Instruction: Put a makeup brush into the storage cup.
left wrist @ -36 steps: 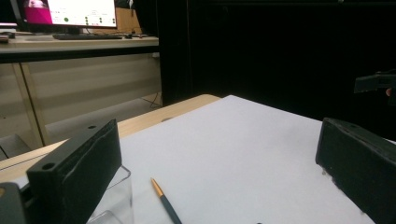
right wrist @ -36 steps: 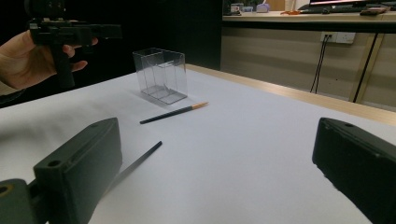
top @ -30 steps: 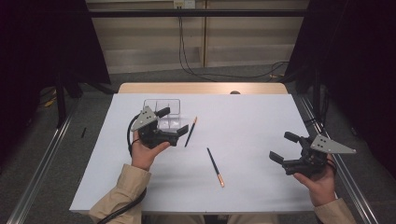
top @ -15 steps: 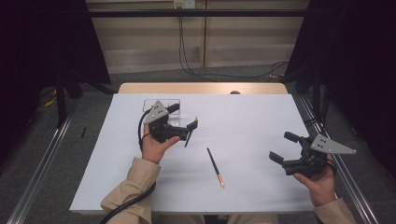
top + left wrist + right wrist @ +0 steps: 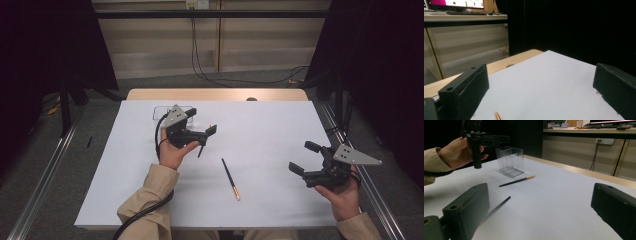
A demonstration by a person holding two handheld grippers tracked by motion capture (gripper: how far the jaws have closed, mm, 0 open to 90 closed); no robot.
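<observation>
The left gripper (image 5: 204, 136) was held up in the person's left hand (image 5: 172, 154), above the white sheet (image 5: 270, 130) that covered the table (image 5: 215, 94). Its jaws stood wide apart with nothing between them. In the left gripper view, each black jaw sat at one side of the picture, and bare white sheet lay between them. The gold tip of a brush (image 5: 498, 116) peeked in at the bottom, close to the left jaw but not touching it.

From the high view, that thin brush (image 5: 201, 150) lay on the sheet just under the left gripper's jaws. A second brush (image 5: 230, 179) lay a little nearer to the person, near the middle of the sheet, with its orange tip toward the person. The two brushes were apart from each other.

A clear box (image 5: 510, 161) stood upright on the sheet, near the far edge. It sat just behind the left gripper. In the right gripper view, one brush (image 5: 517, 181) lay just beside the box, and nothing could be seen inside the box.

The right gripper (image 5: 305, 158) was held in the right hand (image 5: 344, 197) near the right edge of the sheet, well apart from the brushes. Its jaws were wide open too, and they held nothing.
</observation>
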